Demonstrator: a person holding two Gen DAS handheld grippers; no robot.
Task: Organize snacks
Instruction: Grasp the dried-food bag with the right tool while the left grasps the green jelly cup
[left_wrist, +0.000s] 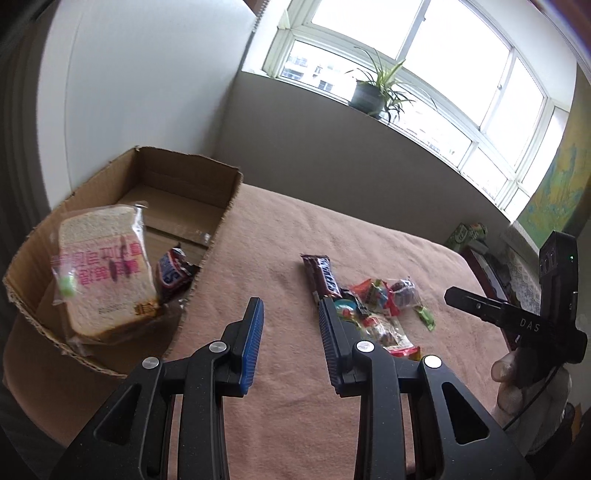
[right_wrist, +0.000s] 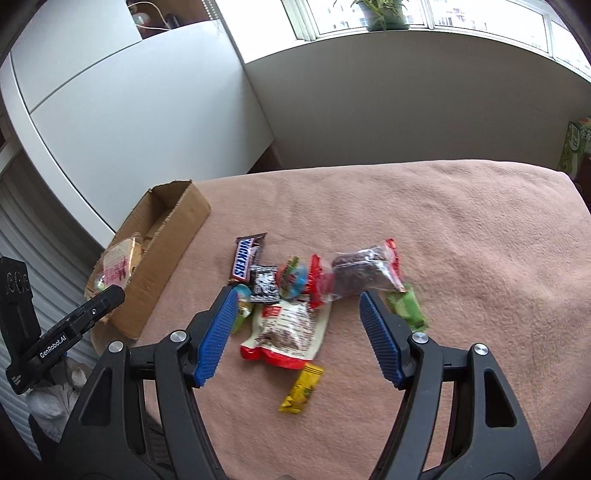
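Note:
A loose pile of snacks lies on the pink blanket (right_wrist: 443, 229): a Snickers bar (right_wrist: 245, 258), a red-and-white nut bag (right_wrist: 286, 332), a dark brownie pack (right_wrist: 364, 273), a green packet (right_wrist: 406, 308), a yellow packet (right_wrist: 301, 387) and small candies. My right gripper (right_wrist: 299, 332) hangs open just above the nut bag, touching nothing. At the left stands a cardboard box (left_wrist: 218, 236) holding a bagged bread slice (left_wrist: 103, 273) and another Snickers bar (left_wrist: 171, 273). My left gripper (left_wrist: 291, 325) is open and empty between the box and the pile, beside the Snickers bar (left_wrist: 321, 275).
The right gripper (left_wrist: 458, 297), held by a hand (left_wrist: 517, 376), shows at the right of the left wrist view. A potted plant (left_wrist: 373, 92) sits on the windowsill and a green carton (right_wrist: 574, 147) beyond the blanket's far edge. A white cabinet (right_wrist: 129, 110) stands behind the box.

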